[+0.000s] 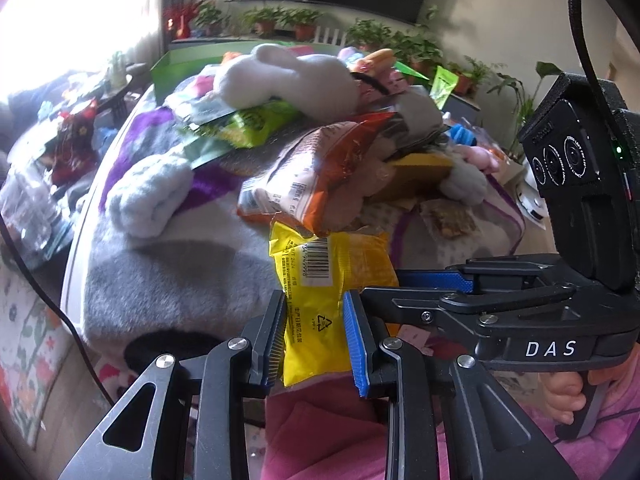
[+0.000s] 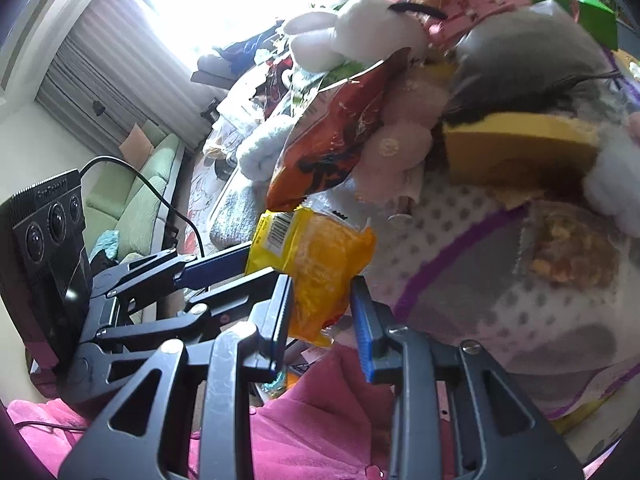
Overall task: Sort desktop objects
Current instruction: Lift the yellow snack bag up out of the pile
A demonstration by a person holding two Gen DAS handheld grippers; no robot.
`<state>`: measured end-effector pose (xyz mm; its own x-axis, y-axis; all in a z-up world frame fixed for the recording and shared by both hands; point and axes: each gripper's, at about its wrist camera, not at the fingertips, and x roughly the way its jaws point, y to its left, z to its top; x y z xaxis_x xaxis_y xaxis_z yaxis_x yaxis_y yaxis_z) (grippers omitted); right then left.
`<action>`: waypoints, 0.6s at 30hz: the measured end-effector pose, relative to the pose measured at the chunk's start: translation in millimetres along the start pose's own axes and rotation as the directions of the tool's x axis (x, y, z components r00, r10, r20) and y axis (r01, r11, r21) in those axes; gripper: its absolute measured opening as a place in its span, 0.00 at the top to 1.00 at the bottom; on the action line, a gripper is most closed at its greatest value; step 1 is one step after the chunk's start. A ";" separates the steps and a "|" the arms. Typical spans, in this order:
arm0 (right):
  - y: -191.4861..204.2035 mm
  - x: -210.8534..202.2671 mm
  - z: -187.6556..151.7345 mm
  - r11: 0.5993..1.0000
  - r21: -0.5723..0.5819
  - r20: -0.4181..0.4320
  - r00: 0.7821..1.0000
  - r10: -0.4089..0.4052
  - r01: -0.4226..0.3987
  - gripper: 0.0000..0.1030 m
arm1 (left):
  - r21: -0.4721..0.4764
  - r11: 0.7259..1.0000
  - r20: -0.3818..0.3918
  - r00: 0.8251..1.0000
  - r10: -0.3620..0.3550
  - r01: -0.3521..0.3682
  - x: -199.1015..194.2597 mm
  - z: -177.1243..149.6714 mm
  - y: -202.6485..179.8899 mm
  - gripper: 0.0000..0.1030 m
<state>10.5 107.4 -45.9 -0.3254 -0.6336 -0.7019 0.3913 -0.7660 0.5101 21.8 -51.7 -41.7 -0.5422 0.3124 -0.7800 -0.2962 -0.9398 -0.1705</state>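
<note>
A yellow snack packet point(image 1: 320, 304) with a barcode lies at the near edge of a cluttered pile. My left gripper point(image 1: 316, 340) has its jaws on both sides of the packet's lower end, pads touching it. My right gripper point(image 2: 322, 312) has its jaws around the other end of the same packet point(image 2: 316, 264). The right gripper's body also shows at the right of the left wrist view point(image 1: 520, 312). An orange snack bag point(image 1: 320, 168) lies on the packet's far end.
The pile holds a white plush rabbit point(image 1: 288, 76), a green snack bag point(image 1: 248, 124), a yellow sponge point(image 2: 516, 148) and a rolled white towel point(image 1: 148, 196) on a grey and purple blanket point(image 1: 176, 272). Pink cloth point(image 1: 320, 432) lies below the grippers.
</note>
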 end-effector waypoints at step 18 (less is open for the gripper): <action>50.2 40.8 2.3 0.989 -0.095 -0.081 0.991 0.105 -0.113 0.71 | -0.120 0.985 0.020 0.991 0.129 -0.126 -37.3 -19.8 32.4 0.73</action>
<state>14.9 42.8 -47.8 -0.2118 -0.6999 -0.6822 0.5058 -0.6757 0.5362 48.1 -96.5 -30.1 -0.5918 0.1911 -0.7831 -0.1292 -0.9814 -0.1419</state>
